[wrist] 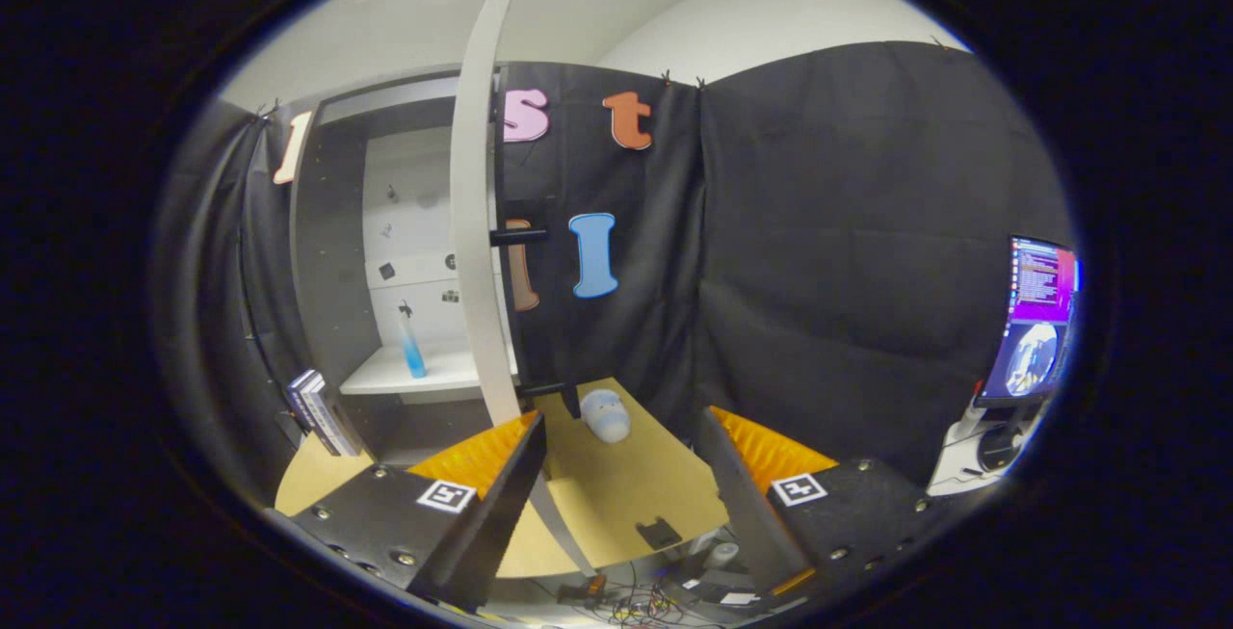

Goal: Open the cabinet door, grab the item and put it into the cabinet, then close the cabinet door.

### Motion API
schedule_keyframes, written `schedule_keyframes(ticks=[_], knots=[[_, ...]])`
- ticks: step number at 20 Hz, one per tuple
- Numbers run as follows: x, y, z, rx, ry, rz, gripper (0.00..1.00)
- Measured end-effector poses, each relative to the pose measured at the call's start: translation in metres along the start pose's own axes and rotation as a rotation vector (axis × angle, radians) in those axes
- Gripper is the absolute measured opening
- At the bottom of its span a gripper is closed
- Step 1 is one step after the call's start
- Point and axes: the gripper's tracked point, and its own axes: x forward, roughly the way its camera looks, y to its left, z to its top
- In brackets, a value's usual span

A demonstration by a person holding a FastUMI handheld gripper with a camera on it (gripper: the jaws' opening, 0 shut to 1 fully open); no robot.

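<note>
Cabinet door (pixel 474 224): swung open and seen edge-on, it rises ahead of the left finger, with its lower edge passing down between the two fingers, close to the left one. A dark handle (pixel 518 236) projects from the door toward the right, about halfway up.

Gripper (pixel 621 451): fingers spread wide apart, holding nothing; neither finger presses on the door.

Cabinet (pixel 332 253): stands beyond and to the left of the left finger, interior exposed. A spray bottle (pixel 411 340) with a blue lower part stands upright on the white shelf (pixel 405 374) inside.

Item (pixel 606 414): a pale, rounded soft object lying on the tan tabletop (pixel 636 494), just ahead of the fingers and between them, right of the door's lower edge.

Books (pixel 318 412): leaning beside the cabinet's left wall, beyond the left finger.

Monitor (pixel 1036 321): well to the right of the right finger.
</note>
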Motion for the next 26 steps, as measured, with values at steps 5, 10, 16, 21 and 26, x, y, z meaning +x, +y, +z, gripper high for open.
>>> schedule_keyframes(ticks=[5, 10, 16, 21, 26], knots=[[-0.014, 0.03, -0.004, -0.011, 0.006, 0.065, 0.94], [-0.016, 0.083, -0.006, -0.014, 0.018, 0.199, 0.94], [-0.01, 0.146, -0.014, 0.011, 0.037, 0.356, 0.94], [-0.003, 0.193, -0.015, -0.006, 0.035, 0.437, 0.95], [0.008, 0.226, -0.011, -0.003, 0.035, 0.489, 0.95]])
